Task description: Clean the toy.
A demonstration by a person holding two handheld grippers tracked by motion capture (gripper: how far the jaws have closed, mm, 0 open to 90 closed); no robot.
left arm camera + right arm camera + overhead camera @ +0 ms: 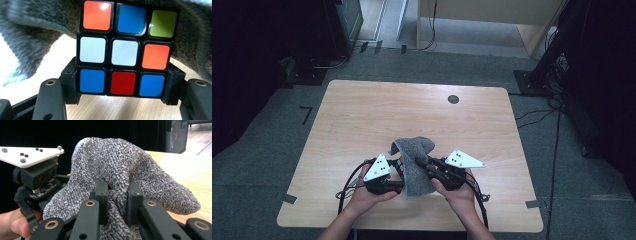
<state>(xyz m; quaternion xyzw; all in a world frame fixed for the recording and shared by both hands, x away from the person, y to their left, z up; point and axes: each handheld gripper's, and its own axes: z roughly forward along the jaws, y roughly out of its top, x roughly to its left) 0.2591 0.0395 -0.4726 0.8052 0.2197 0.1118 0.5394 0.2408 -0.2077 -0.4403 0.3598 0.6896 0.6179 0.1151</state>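
My left gripper [121, 83] is clamped on a puzzle cube [123, 48], its jaws pressing the cube's bottom row from either side, and I hold it just above the near middle of the wooden counter [362, 115]. My right gripper [117, 200] is pinched onto a fold of the grey cloth [120, 167], which bunches up between the jaws and drapes over the top of the cube. In the high view my two hands sit close together, with the cloth [417, 160] between them.
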